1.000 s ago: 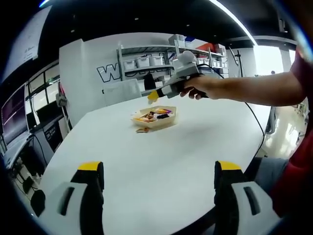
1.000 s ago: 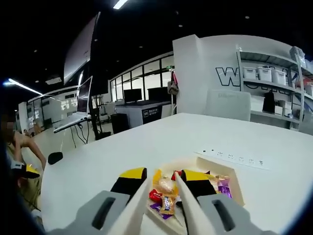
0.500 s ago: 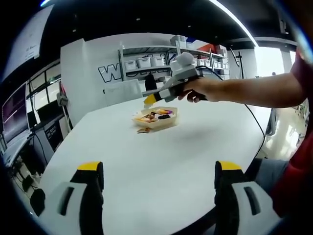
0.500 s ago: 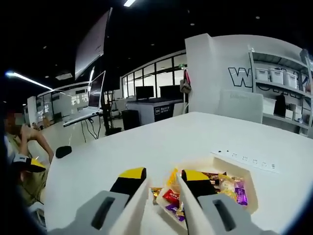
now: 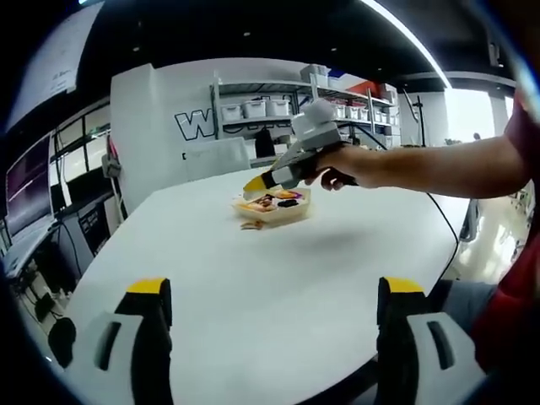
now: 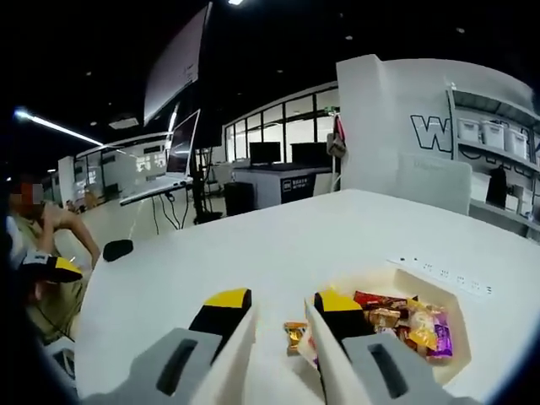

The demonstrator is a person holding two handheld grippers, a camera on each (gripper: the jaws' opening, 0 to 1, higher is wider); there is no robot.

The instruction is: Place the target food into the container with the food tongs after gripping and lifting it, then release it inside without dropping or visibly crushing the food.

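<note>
A broad white counter (image 5: 253, 278) takes up most of the room's foreground, with a shelving rack (image 5: 287, 110) of white bins against the wall behind it and a row of dark monitors (image 6: 278, 153) off to the far side. A power strip (image 6: 443, 272) lies on the counter just behind the container (image 6: 456, 337), a shallow cream tray that sits near the far edge. Wrapped candies (image 6: 413, 321) in red, yellow and purple are piled inside it. One small orange-wrapped candy (image 6: 294, 335) lies on the bare counter just outside the tray's near wall, apart from the rest.

The right tongs (image 6: 283, 325) hang over the tray's edge, jaws parted with a narrow gap and nothing between them; the loose candy shows through that gap. From the other side a hand (image 5: 337, 164) holds them above the tray. The left tongs (image 5: 270, 291) hover low over open counter, well back from the tray, jaws spread wide and empty.
</note>
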